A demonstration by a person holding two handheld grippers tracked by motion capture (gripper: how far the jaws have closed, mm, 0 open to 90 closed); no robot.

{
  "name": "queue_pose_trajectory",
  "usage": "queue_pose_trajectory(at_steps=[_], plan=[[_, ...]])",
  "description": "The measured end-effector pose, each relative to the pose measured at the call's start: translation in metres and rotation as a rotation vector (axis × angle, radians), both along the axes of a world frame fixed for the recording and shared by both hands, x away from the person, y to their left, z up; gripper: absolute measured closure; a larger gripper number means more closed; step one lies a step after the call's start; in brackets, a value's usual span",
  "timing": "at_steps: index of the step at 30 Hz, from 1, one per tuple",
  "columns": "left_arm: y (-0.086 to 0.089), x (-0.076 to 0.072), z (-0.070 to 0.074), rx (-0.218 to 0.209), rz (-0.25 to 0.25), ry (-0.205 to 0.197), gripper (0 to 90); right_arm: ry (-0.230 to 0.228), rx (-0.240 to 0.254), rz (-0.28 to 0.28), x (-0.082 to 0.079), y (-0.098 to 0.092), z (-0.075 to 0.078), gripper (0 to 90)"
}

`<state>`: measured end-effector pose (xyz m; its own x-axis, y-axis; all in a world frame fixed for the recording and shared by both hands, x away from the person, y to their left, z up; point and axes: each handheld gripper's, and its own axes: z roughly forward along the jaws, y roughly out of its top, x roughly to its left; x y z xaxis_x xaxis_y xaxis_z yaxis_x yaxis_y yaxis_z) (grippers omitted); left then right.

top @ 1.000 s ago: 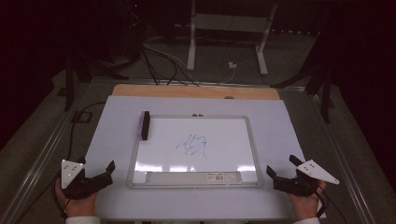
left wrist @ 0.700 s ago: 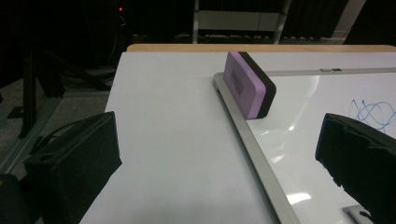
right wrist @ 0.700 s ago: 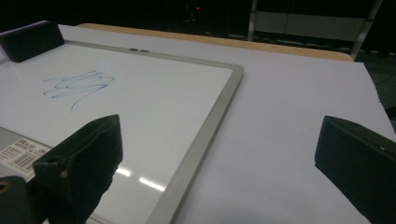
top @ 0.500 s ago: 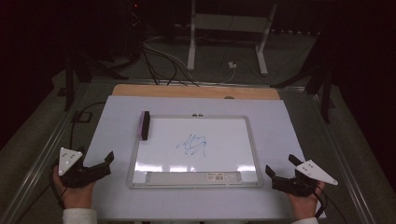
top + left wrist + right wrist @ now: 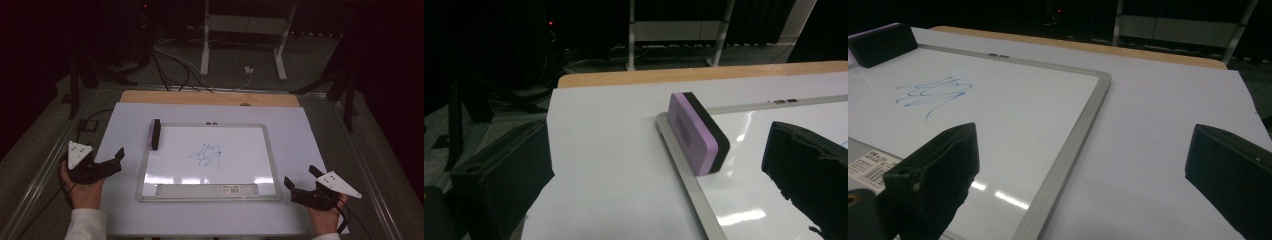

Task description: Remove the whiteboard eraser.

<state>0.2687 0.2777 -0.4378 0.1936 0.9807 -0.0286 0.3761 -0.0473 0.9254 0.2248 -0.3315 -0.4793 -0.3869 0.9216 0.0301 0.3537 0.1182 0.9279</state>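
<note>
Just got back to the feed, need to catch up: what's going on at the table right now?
A person holds a hand-held gripper in each hand at a table. A whiteboard with a blue scribble lies in the middle. An eraser stands on its edge at the board's left rim. The left hand-held gripper, jaws open, points toward the eraser but is clear of it. The right hand-held gripper is open too, beside the board's right corner. Nothing is gripped.

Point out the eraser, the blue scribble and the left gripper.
eraser (image 5: 694, 131), left gripper view, purple side face.
blue scribble (image 5: 206, 155), high view, middle of the marks.
left gripper (image 5: 119, 160), high view, between its fingertips.
</note>
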Motion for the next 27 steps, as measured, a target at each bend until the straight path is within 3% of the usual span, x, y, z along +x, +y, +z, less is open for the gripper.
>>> queue_pose_trajectory(at_steps=[12,27], plan=[[-0.011,0.034,0.001,-0.004,-0.015,0.004,0.6,0.008,0.008,-0.007,0.0,-0.001,0.0,1.1],[-0.024,0.071,-0.01,0.006,-0.02,0.077,0.6,0.018,0.011,0.002,0.001,-0.001,-0.001,1.1]])
